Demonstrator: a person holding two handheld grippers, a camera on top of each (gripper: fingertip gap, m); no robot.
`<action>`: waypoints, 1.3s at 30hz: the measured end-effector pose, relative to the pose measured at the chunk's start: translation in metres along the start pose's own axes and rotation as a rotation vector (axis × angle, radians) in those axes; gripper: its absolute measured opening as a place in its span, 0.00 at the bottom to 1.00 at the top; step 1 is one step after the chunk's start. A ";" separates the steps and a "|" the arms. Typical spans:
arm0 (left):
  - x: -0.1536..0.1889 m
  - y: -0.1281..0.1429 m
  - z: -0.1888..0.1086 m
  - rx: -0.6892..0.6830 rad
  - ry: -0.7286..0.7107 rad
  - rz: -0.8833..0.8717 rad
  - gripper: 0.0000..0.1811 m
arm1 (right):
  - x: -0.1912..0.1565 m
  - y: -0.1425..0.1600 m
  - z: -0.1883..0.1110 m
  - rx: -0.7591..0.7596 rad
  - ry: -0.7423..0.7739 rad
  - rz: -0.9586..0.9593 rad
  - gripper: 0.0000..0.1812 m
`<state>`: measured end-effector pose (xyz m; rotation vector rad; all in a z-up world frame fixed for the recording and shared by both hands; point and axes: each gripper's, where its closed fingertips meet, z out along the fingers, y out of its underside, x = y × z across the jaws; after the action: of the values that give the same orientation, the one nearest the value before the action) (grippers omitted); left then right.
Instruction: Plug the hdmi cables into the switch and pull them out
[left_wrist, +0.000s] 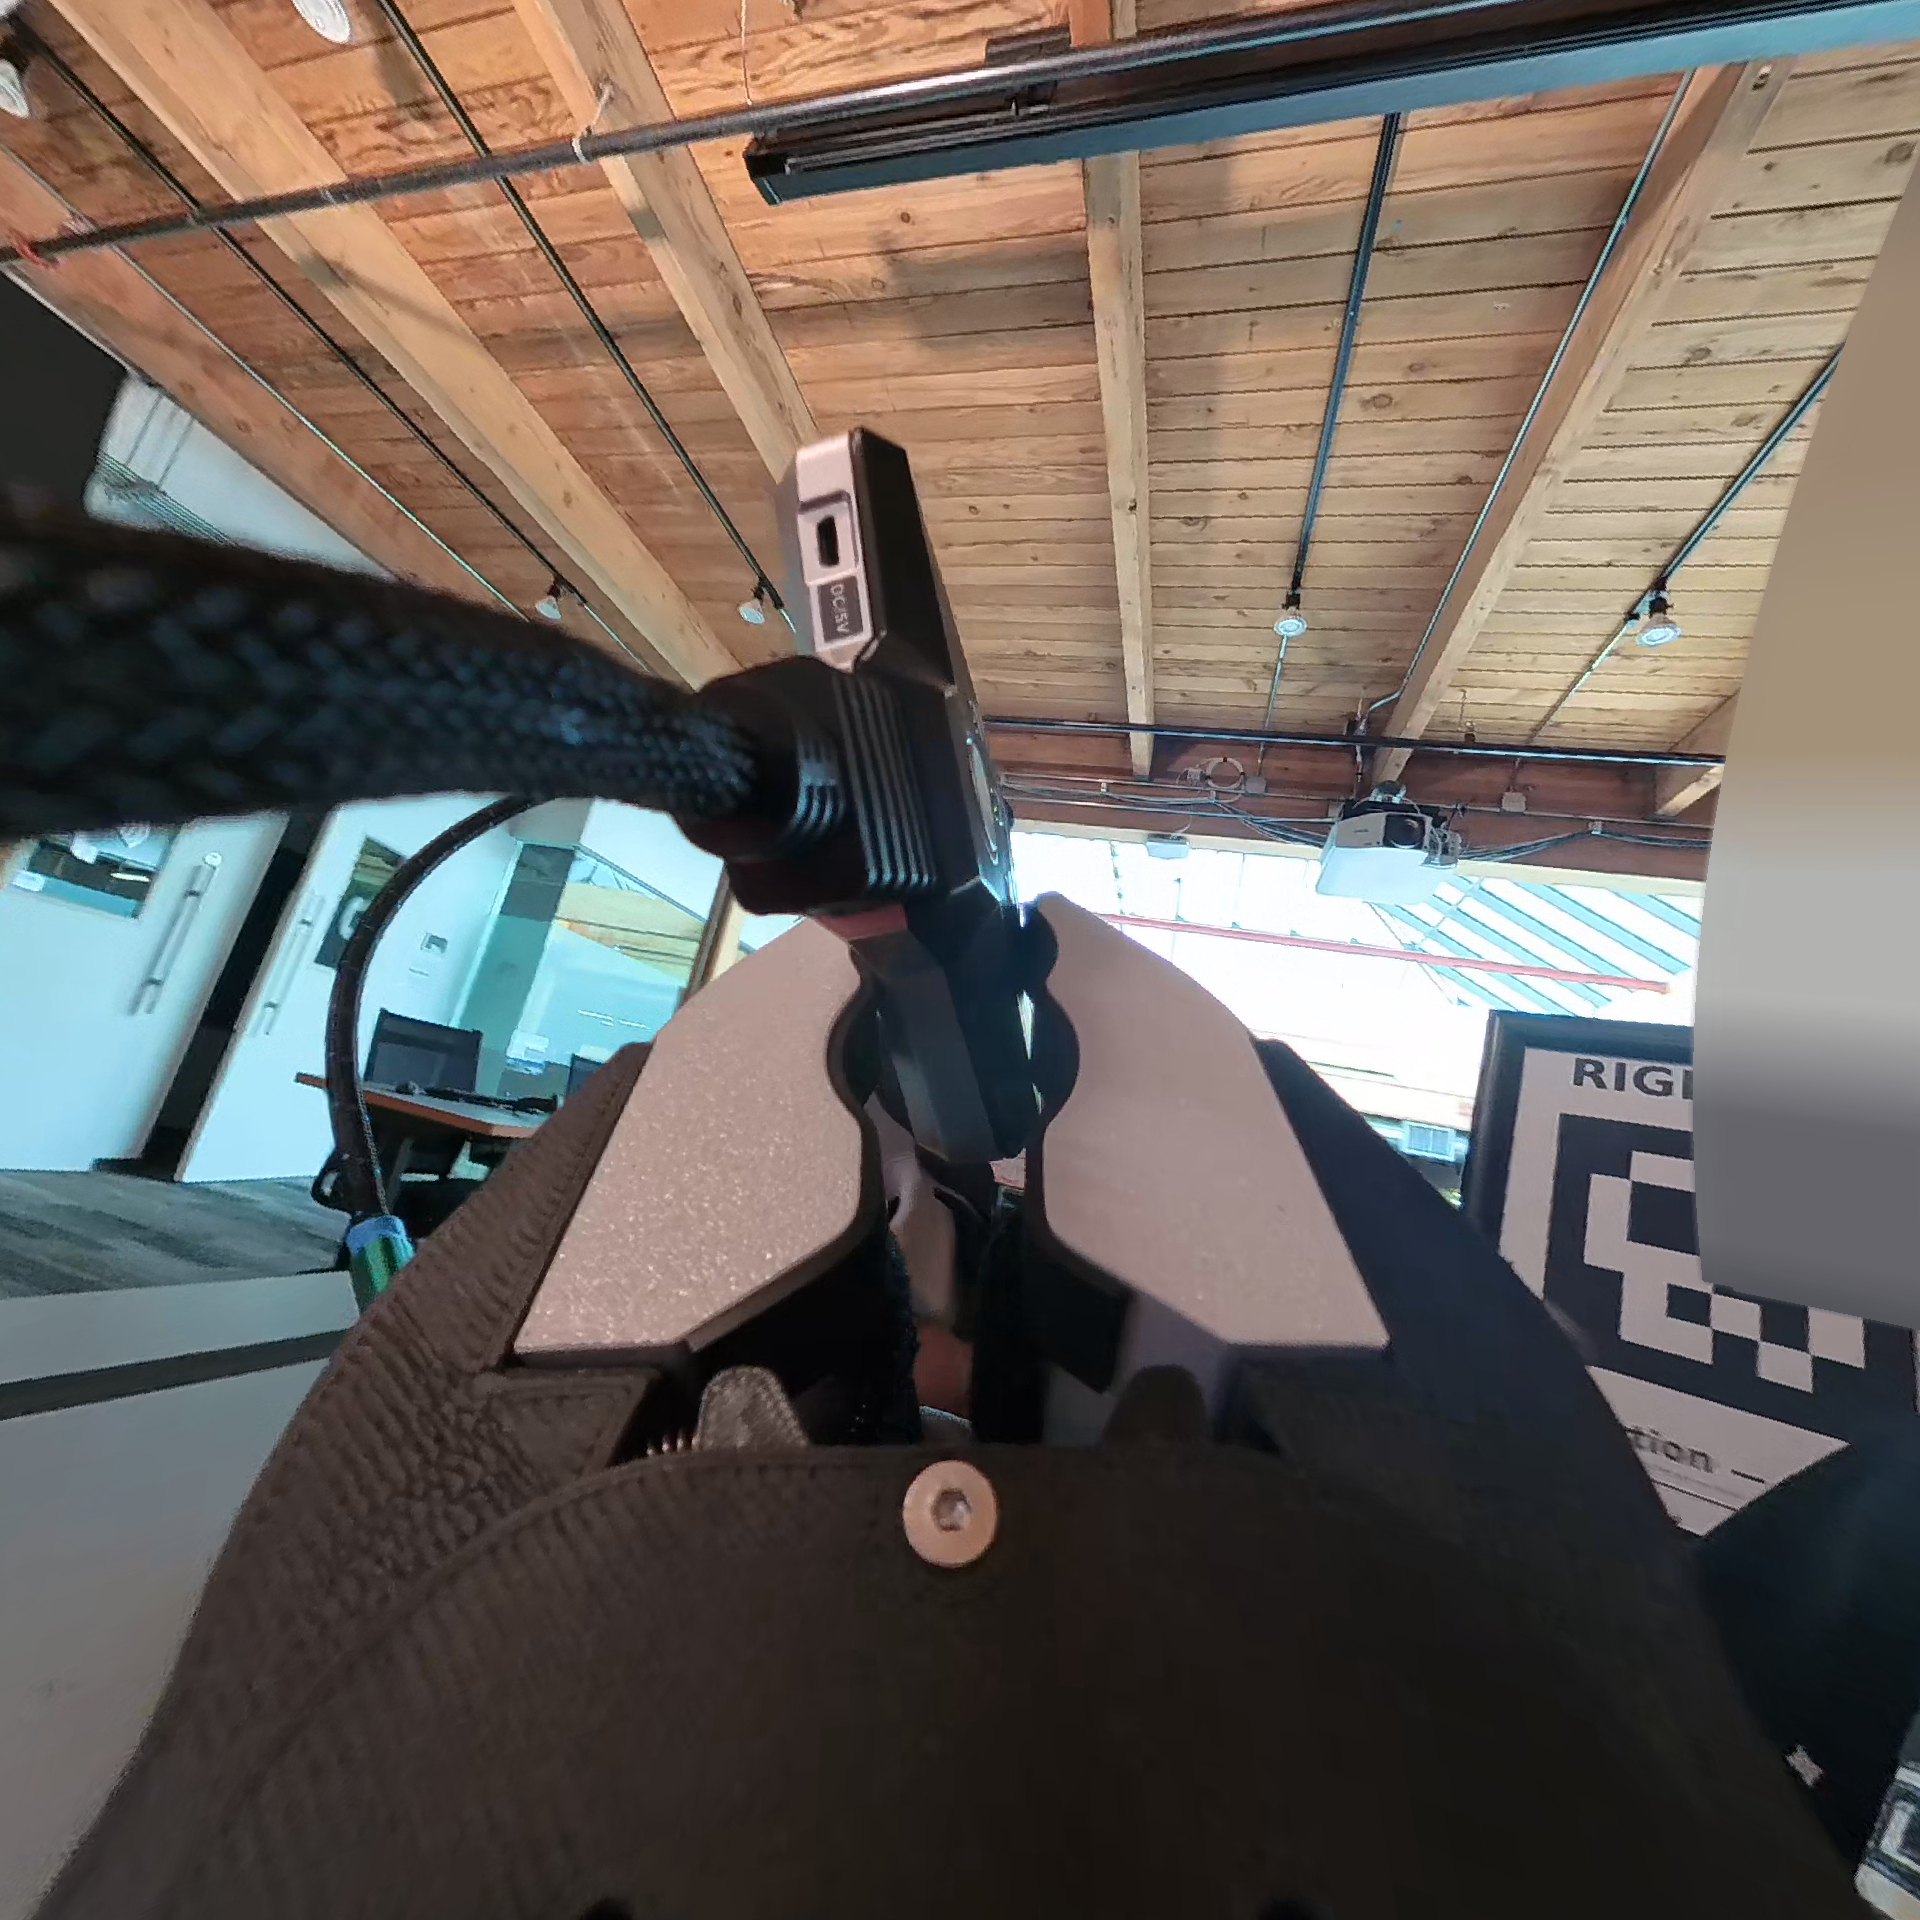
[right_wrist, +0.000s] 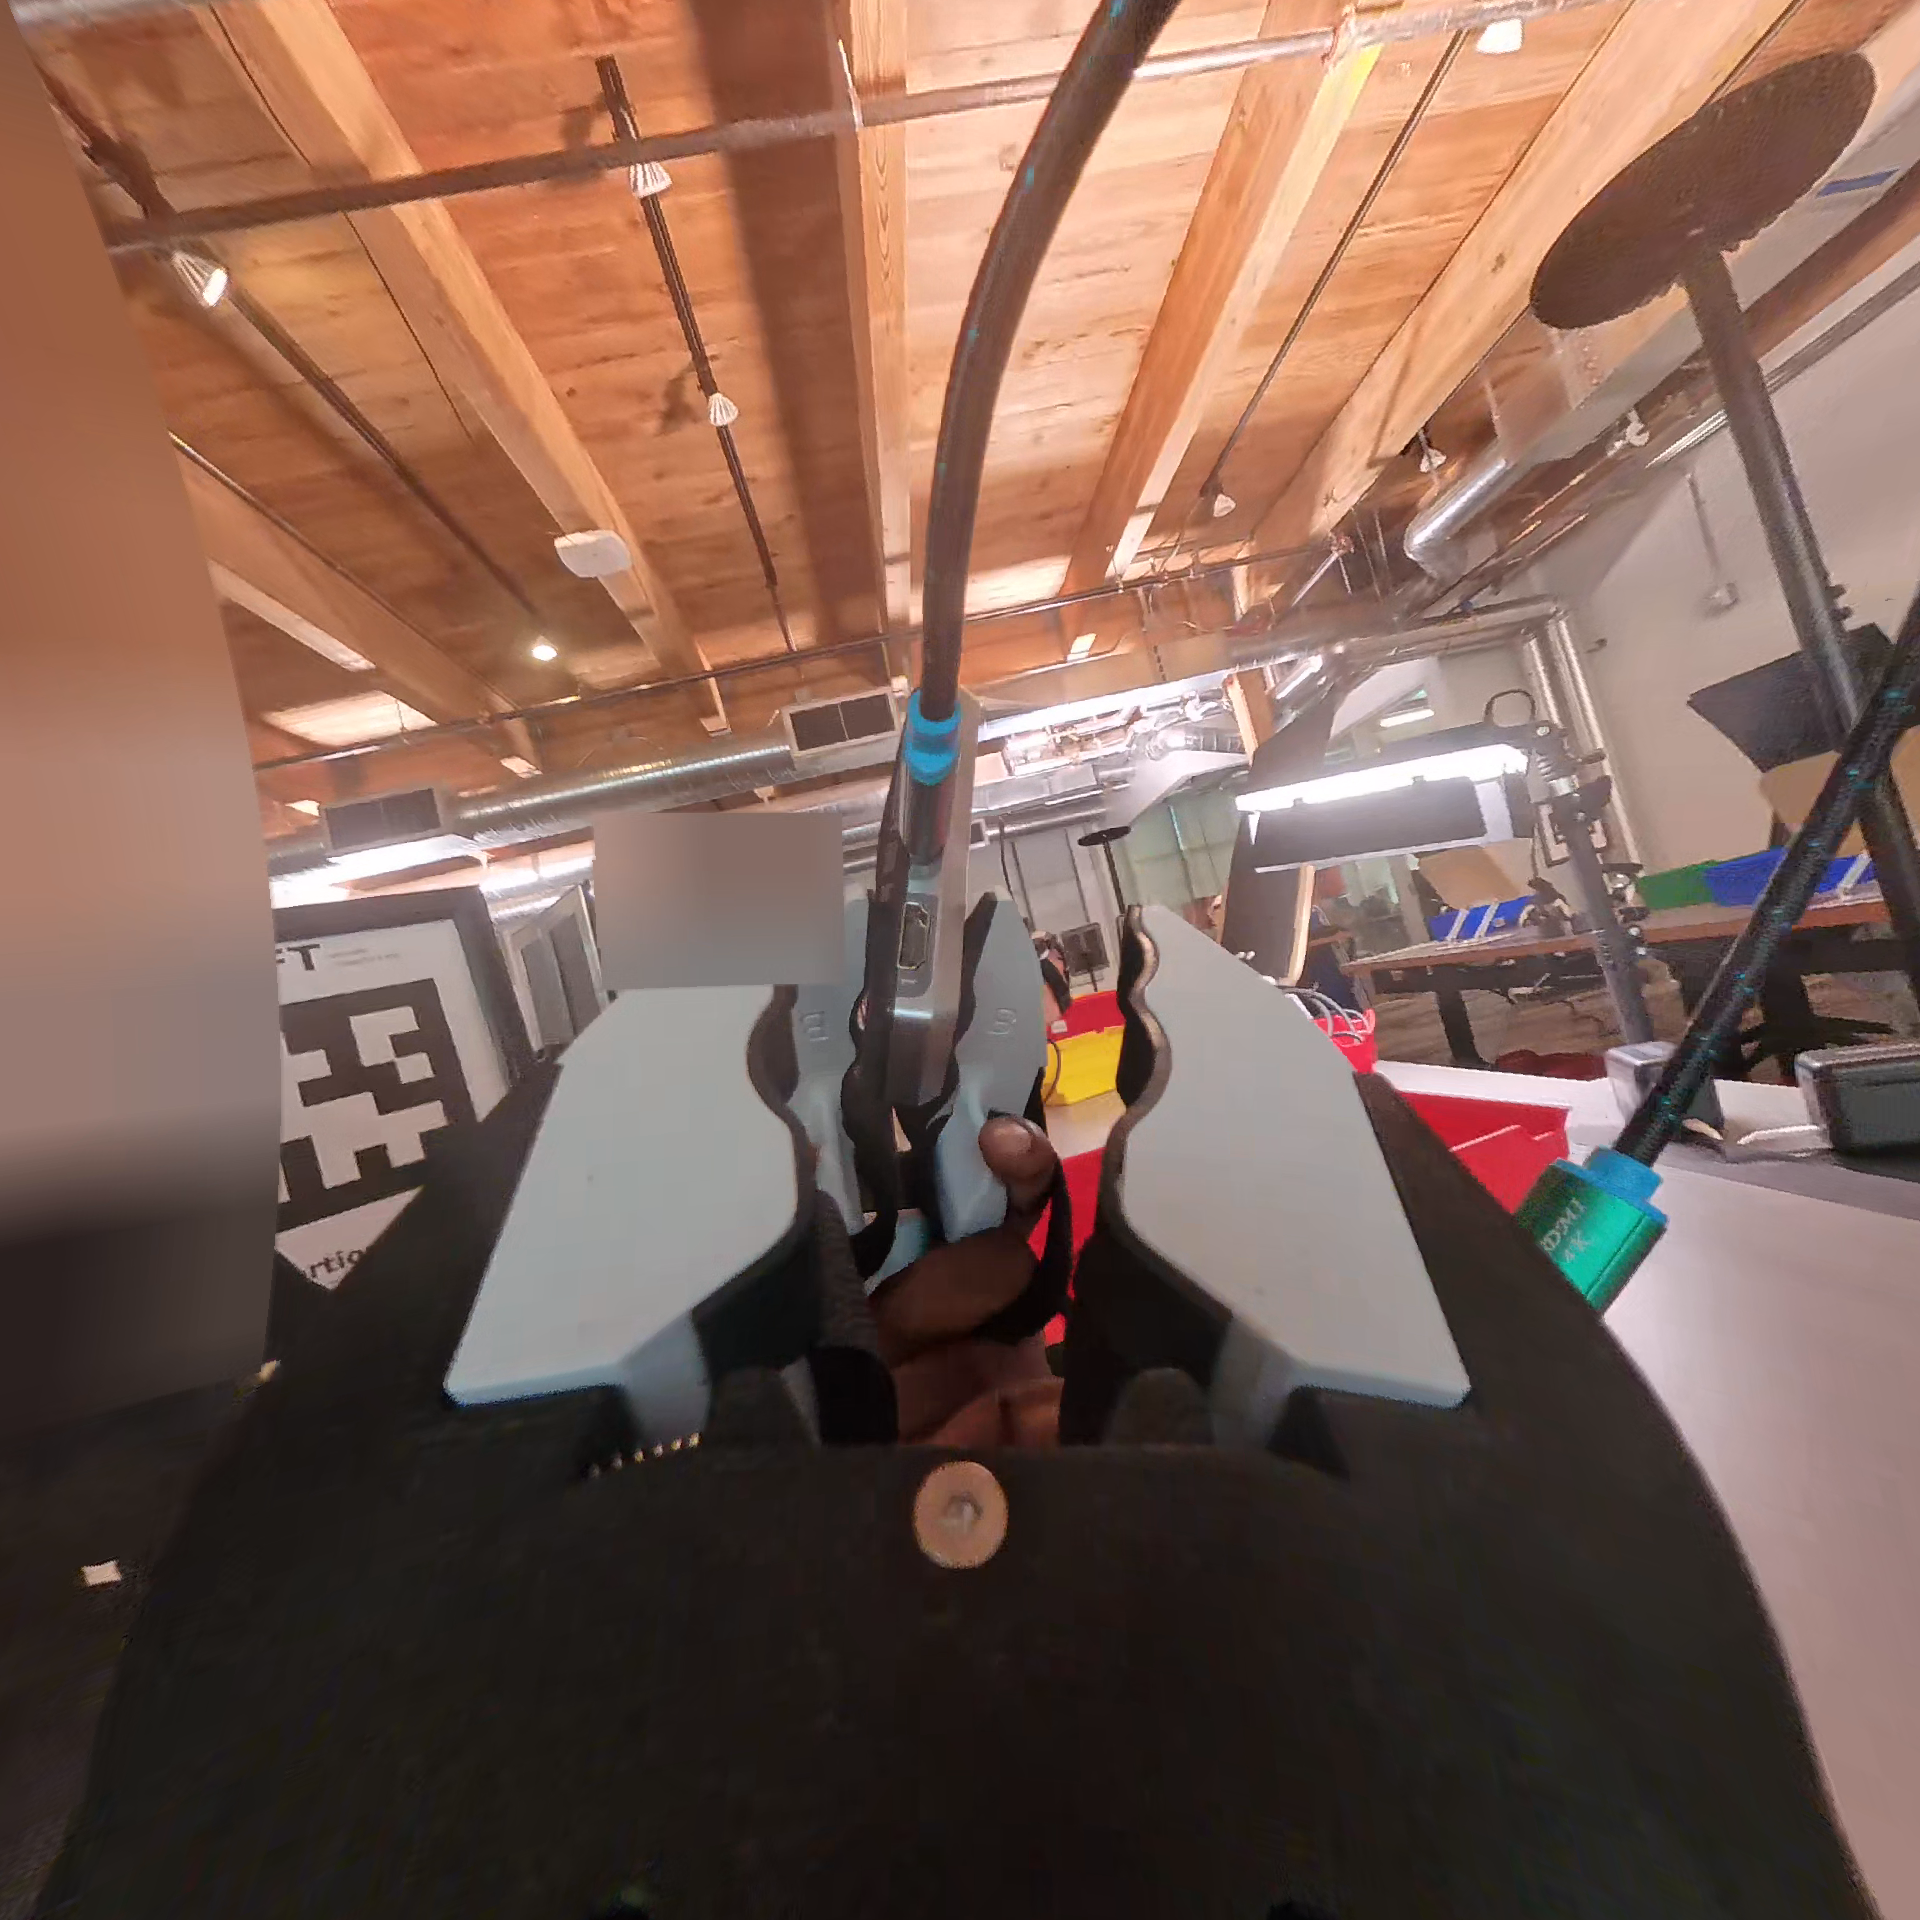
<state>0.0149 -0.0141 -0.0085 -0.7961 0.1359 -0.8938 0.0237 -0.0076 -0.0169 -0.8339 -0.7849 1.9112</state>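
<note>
My left gripper (left_wrist: 956, 930) is shut on the lower end of the HDMI switch (left_wrist: 873, 551), a flat grey and black box held upright and edge-on. A black plug (left_wrist: 883, 790) on a thick black braided cable (left_wrist: 312, 686) sits in the switch's left side. In the right wrist view the switch (right_wrist: 940, 935) stands in the left gripper (right_wrist: 914, 1023), with a blue-ringed cable (right_wrist: 930, 748) running up from its top. My right gripper (right_wrist: 956, 961) is open and empty, its fingers on either side of the switch without touching it. A loose green HDMI plug (right_wrist: 1584, 1231) on a braided cable hangs at the right; it also shows in the left wrist view (left_wrist: 374, 1252).
A white table (right_wrist: 1766, 1403) lies below, with red bins (right_wrist: 1496, 1132) behind it. A black stand with a round top (right_wrist: 1766, 468) rises at the right. A black-and-white marker card (left_wrist: 1621, 1226) is close on the right of the left wrist view.
</note>
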 end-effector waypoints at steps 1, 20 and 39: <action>0.001 0.003 0.001 -0.008 0.008 -0.010 0.13 | -0.001 0.000 0.000 0.002 0.001 -0.005 0.33; 0.020 0.021 0.004 0.025 0.085 -0.064 0.15 | -0.019 -0.015 -0.009 0.195 -0.029 -0.048 0.06; 0.029 0.012 0.001 0.069 0.035 -0.170 0.11 | -0.026 -0.021 -0.012 0.238 -0.063 0.085 0.05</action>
<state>0.0416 -0.0304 -0.0100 -0.7359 0.0680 -1.0673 0.0534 -0.0195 -0.0009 -0.6716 -0.5519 2.0668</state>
